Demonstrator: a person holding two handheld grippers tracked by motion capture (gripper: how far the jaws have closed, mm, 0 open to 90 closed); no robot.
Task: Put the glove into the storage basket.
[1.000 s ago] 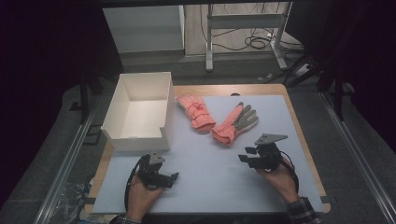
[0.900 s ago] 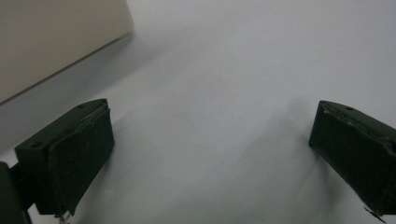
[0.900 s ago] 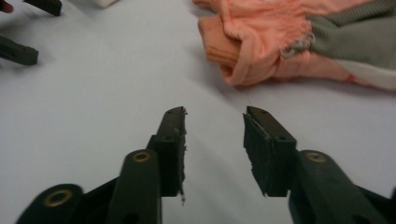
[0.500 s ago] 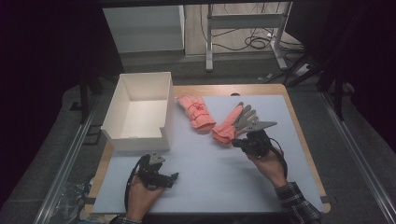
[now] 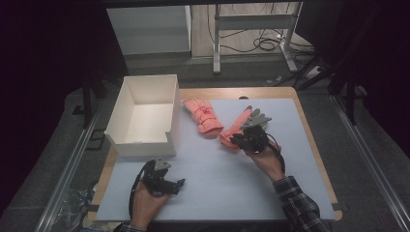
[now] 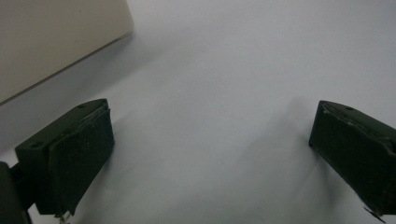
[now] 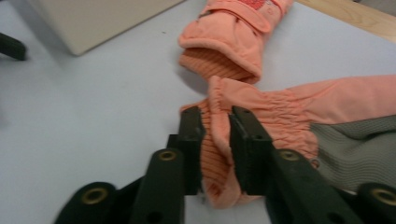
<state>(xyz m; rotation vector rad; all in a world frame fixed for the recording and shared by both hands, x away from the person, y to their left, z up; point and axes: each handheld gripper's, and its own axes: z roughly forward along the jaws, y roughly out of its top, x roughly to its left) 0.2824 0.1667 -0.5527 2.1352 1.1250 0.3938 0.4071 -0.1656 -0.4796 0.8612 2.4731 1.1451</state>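
Two orange gloves lie on the white mat. One glove (image 5: 203,116) (image 7: 229,37) rests beside the box. The other glove (image 5: 240,124) (image 7: 299,105), which has a grey palm, lies to its right. My right gripper (image 5: 236,140) (image 7: 216,122) is at the ribbed cuff of this grey-palmed glove. Its jaws have just opened a little wider, and the cuff is pinched between the pads. My left gripper (image 5: 177,183) (image 6: 210,154) rests on the mat near the front edge, open with only bare mat between its fingers.
An open white box (image 5: 139,144) (image 6: 46,42) (image 7: 93,18) stands at the mat's left, just beyond my left gripper. The wooden table edge (image 5: 309,126) runs along the right side. Bare mat (image 5: 217,179) lies between the two hands.
My right gripper has moved left and away from the person, from the bare mat on the right to the grey-palmed glove's cuff, and now grips it. The left gripper has stayed put.
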